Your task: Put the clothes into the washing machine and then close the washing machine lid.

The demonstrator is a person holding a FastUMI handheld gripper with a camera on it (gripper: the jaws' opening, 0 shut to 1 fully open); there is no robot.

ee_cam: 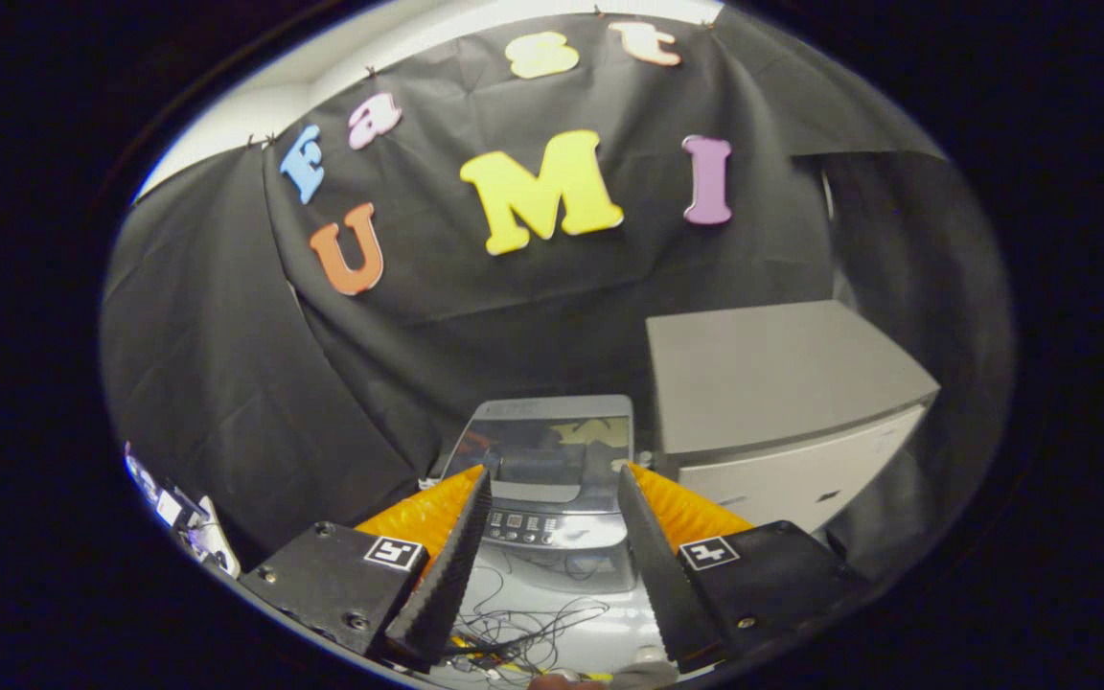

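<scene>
in the gripper view, the gripper (552, 537) hangs above a pale floor with its two fingers spread wide and nothing between them. just ahead, seen through the gap between the fingers, stands the washing machine (552, 498), a small top-loading one with a row of buttons on its front panel (525, 526). its lid (552, 446) looks to be down, a dark glossy pane that throws back reflections, though i cannot tell for sure whether it lies flat or is partly raised. what is inside the drum cannot be made out through the pane. beside the machine, touching or nearly touching its side, sits a grey cabinet (782, 393) with a flat top and nothing on it. loose wires (523, 618) lie tangled on the floor between the fingers and the machine. a heap of small odds and ends (173, 513) sits off beyond the other finger, too blurred to name.

no clothes can be made out, so the task's load is either hidden or yet to be fetched. i judge this to be the very start: the empty gripper must first find and grasp the clothes, and the lid likely needs lifting before anything goes in.
</scene>
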